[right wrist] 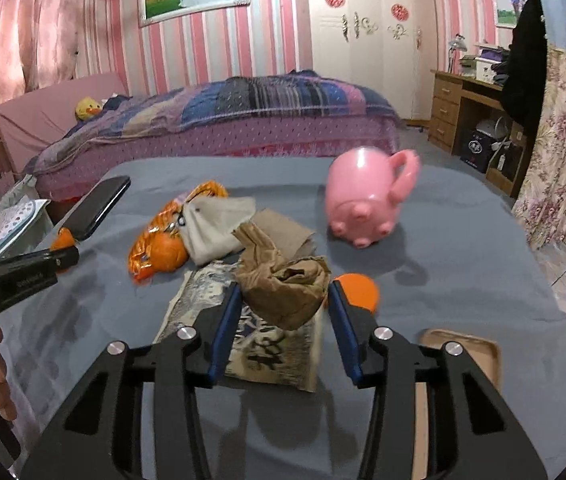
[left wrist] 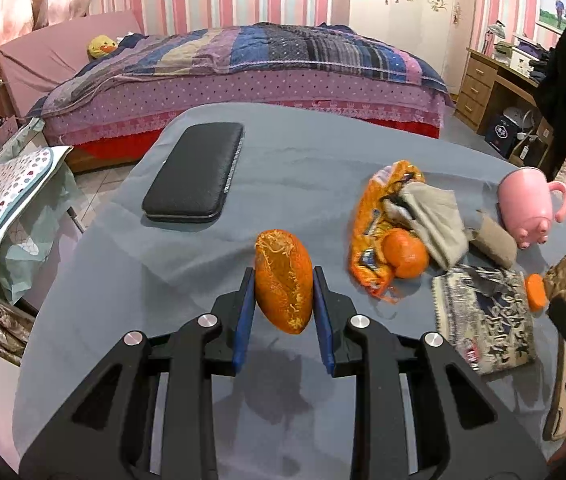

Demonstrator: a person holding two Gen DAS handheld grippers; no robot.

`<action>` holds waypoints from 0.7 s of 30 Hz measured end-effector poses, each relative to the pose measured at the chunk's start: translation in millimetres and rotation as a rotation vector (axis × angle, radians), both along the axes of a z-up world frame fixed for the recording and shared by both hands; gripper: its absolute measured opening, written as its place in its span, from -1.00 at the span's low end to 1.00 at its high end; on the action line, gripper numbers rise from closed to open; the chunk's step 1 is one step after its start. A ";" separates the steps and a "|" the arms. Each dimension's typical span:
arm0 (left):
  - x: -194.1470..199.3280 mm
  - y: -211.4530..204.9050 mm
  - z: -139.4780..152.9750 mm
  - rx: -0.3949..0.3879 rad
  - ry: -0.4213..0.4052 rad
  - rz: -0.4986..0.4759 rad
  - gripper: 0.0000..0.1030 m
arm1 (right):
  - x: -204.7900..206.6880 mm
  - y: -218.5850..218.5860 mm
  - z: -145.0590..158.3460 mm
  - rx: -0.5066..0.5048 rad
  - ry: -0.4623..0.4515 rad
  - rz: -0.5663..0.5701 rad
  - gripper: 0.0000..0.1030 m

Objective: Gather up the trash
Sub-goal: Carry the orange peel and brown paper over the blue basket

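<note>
My left gripper point(left wrist: 283, 276) is shut on a curved piece of orange peel point(left wrist: 283, 280) and holds it just above the grey-blue tablecloth point(left wrist: 203, 272). In the right wrist view my right gripper point(right wrist: 284, 290) has its blue pads against both sides of a crumpled brown paper point(right wrist: 283, 288), over a patterned packet point(right wrist: 275, 344). On the cloth lie an orange snack wrapper point(left wrist: 369, 216), a whole orange point(left wrist: 405, 254), a grey tissue point(left wrist: 431, 216) and a small orange piece point(right wrist: 357, 292).
A pink pig mug point(right wrist: 363, 200) lies tipped on the far right of the table. A black case point(left wrist: 195, 174) sits at the far left. A wooden tray point(right wrist: 467, 352) pokes out at the near right edge. A bed point(left wrist: 263, 72) stands behind the table.
</note>
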State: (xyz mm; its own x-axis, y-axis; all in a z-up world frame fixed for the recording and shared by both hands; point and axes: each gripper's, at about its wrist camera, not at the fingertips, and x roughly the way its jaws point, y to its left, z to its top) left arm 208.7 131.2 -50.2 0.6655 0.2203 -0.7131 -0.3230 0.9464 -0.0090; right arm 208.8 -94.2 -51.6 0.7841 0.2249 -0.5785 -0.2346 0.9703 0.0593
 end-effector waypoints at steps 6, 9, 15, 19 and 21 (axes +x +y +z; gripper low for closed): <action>-0.1 -33.0 11.5 0.008 -0.029 -0.058 -0.49 | -10.6 -32.6 15.6 -0.007 -0.029 -0.041 -0.14; -2.8 -58.5 22.7 0.035 -0.063 -0.107 -0.49 | -19.9 -52.1 23.8 -0.009 -0.046 -0.070 -0.14; -7.5 -111.5 40.5 0.061 -0.114 -0.196 -0.49 | -38.0 -97.2 38.5 -0.019 -0.082 -0.141 -0.14; -11.1 -142.6 47.9 0.069 -0.131 -0.242 -0.49 | -45.0 -130.2 41.5 -0.019 -0.086 -0.192 -0.14; -12.3 -154.8 51.9 0.068 -0.141 -0.258 -0.49 | -48.6 -147.8 42.7 -0.019 -0.087 -0.222 -0.14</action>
State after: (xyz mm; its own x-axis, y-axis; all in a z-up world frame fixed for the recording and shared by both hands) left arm 196.4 -23.6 1.7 0.7970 0.0748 -0.5993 -0.0714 0.9970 0.0296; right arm 160.2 -242.0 -8.9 0.8600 0.0309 -0.5094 -0.0186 0.9994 0.0292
